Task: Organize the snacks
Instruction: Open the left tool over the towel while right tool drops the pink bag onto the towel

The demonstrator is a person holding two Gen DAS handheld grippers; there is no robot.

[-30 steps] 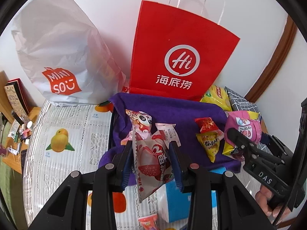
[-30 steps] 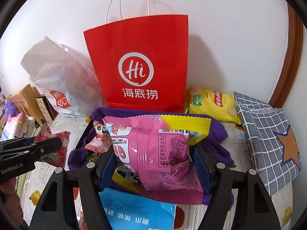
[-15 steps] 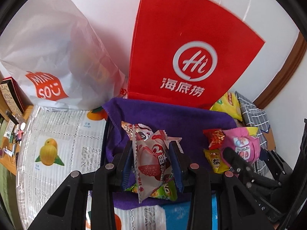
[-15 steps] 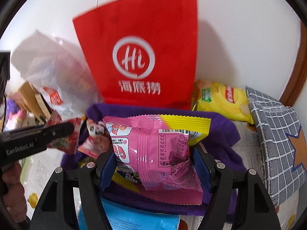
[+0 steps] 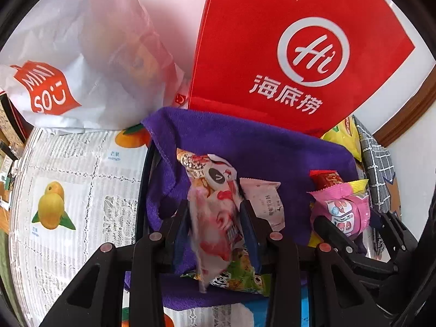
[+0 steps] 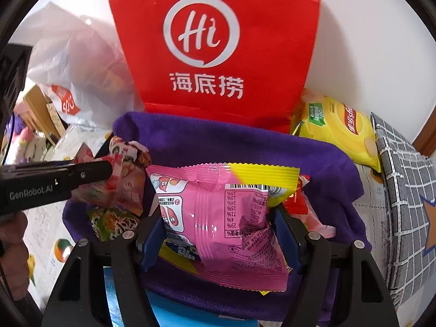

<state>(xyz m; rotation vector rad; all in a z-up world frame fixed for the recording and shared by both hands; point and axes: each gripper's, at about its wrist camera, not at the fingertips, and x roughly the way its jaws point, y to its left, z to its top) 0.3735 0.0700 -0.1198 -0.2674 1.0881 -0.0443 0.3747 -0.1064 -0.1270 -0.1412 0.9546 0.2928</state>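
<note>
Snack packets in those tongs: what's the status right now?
Left tongs shut on strawberry packet. Right tongs shut on pink packet. Both over purple cloth; loose snacks beneath.

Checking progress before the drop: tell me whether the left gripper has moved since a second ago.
Yes. The left gripper moved forward and down toward the red bag, which now looms larger.

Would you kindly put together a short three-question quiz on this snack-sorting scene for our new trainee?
1. True or false: the right gripper is shut on the pink snack pack.
2. What lies directly behind the purple cloth? A) red paper bag B) a kettle C) a laptop
3. Fill in: the left gripper holds a ____ and white snack packet.

Key: 1 true; 2 A; 3 red.
</note>
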